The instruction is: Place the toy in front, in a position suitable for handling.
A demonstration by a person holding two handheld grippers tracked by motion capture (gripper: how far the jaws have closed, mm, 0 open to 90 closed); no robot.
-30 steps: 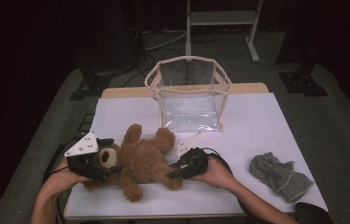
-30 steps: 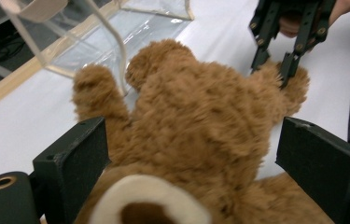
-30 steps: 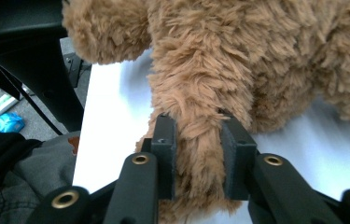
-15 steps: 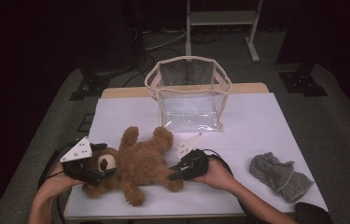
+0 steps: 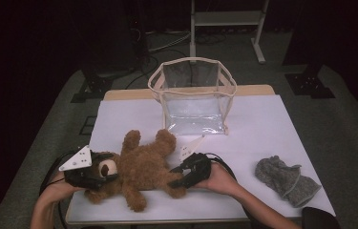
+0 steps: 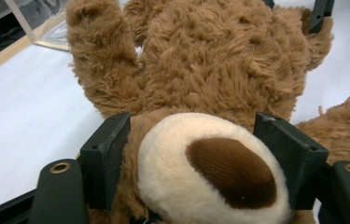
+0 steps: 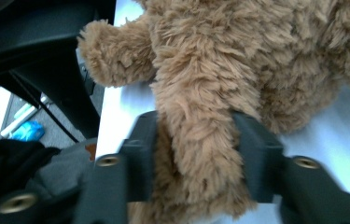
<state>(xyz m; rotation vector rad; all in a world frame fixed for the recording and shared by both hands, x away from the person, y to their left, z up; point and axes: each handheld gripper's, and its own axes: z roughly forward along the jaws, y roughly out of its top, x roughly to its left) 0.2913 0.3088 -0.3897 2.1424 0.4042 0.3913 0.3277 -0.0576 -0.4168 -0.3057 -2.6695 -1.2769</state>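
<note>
A brown teddy bear (image 5: 143, 169) lies on its back on the white table (image 5: 262, 124), head toward the left. My left gripper (image 5: 105, 171) is at its head. In the left gripper view its jaws have just been closing and press into the fur on both sides of the cream muzzle (image 6: 210, 172). My right gripper (image 5: 175, 176) is at the bear's near right limb. In the right gripper view that furry limb (image 7: 196, 140) stands between the jaws, which have just been opening and no longer squeeze it.
A clear plastic bag with a cream rim (image 5: 193, 95) stands open at the back middle of the table. At the front right lies a grey knitted cloth (image 5: 286, 179). Behind the table a metal stand (image 5: 224, 19) rises from a dark floor.
My left gripper has dropped onto the bear's head and its jaws have drawn in around the muzzle. The right gripper stayed put while its jaws spread on the limb.
</note>
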